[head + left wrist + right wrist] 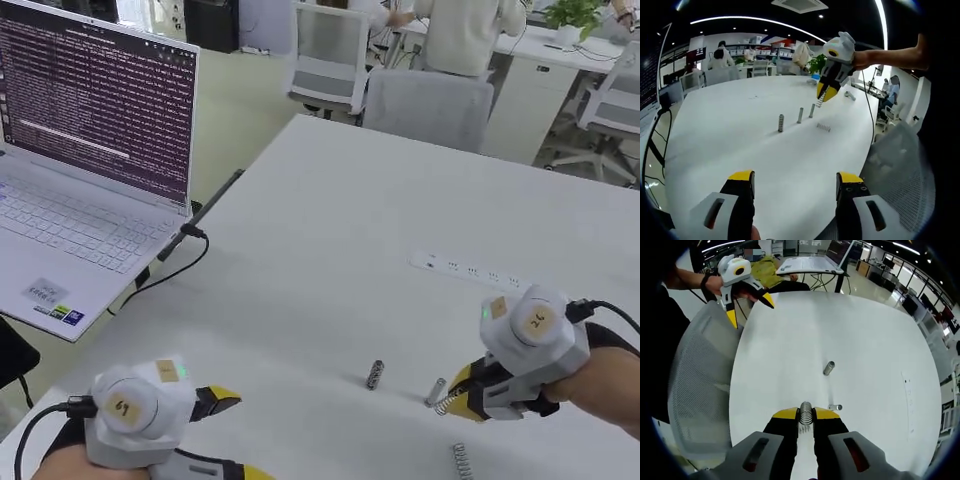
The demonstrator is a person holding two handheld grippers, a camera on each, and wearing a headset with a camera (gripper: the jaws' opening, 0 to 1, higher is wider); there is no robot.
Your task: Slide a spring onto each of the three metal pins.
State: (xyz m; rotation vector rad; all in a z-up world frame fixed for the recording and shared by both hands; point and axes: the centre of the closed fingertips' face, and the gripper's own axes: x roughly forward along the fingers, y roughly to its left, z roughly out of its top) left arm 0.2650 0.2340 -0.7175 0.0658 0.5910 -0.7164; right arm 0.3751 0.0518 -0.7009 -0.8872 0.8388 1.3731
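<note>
My right gripper (806,415) has its jaws pinched on a spring (806,409), the bare pin (835,407) just beside their tips, so I should centre the coil's open end over that pin and lower it straight, while my left gripper (796,176) hovers with jaws wide open, empty.

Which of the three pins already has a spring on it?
The pin farthest from the right gripper, leftmost in the head view: coils wrap it, the other pins are bare.

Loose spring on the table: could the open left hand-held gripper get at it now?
Probably yes: only bare table lies between the left hand-held gripper and the loose spring.
</note>
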